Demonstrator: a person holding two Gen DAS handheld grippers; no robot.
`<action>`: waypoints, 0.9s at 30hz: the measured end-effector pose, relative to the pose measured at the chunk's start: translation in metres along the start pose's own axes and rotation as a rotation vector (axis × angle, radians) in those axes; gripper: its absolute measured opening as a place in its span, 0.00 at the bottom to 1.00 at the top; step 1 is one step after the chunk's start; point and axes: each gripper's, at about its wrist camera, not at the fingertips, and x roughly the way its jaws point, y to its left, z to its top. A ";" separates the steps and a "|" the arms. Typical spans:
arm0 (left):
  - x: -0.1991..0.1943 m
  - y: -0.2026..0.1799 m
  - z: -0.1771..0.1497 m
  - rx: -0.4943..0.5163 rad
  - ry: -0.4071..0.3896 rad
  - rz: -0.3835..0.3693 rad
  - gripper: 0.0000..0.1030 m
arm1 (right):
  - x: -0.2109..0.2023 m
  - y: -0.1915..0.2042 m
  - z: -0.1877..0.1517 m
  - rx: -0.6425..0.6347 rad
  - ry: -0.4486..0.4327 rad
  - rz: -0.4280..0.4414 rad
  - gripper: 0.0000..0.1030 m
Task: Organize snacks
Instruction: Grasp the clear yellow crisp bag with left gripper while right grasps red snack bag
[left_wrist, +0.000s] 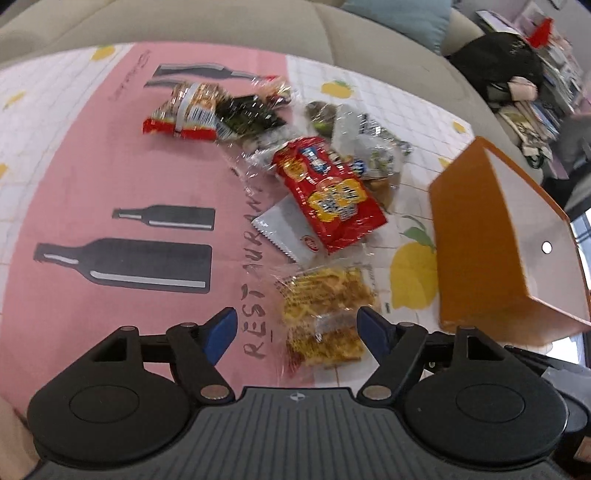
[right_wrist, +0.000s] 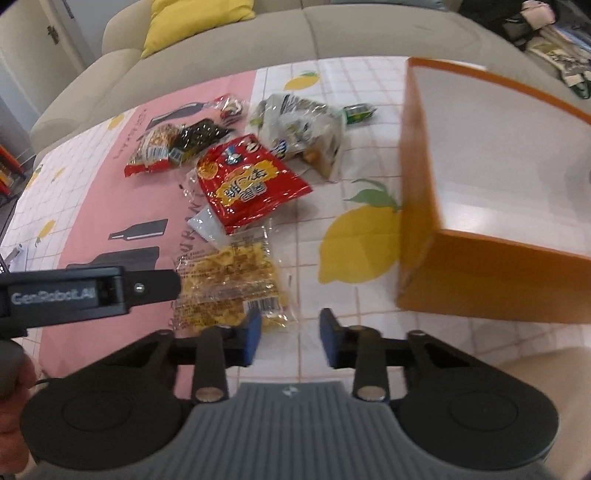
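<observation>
Left wrist view: yellow snack packet (left_wrist: 325, 314) lengthwise, away.

I see a clear packet of yellow noodle snacks (left_wrist: 325, 314) lying flat low in the frame, a red crisp bag (left_wrist: 328, 192) overlapping a silver sachet (left_wrist: 284, 229) at centre, and an orange box (left_wrist: 506, 240), white inside, tilted at right.

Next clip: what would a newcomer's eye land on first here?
Probably the orange box with its white inside, at the right on the lemon-print tablecloth. Next, the heap of snack packets left of it, topped by a red packet, with a clear bag of yellow snacks nearest the open left gripper.
</observation>
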 end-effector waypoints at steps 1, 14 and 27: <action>0.006 0.003 0.001 -0.018 0.008 -0.006 0.84 | 0.005 0.000 0.002 -0.007 0.001 -0.006 0.19; 0.048 -0.001 -0.003 -0.008 0.063 -0.056 0.88 | 0.039 -0.006 0.002 0.001 0.023 0.029 0.12; 0.036 -0.004 -0.003 0.035 -0.013 -0.035 0.46 | 0.045 0.005 0.001 -0.031 0.016 0.057 0.04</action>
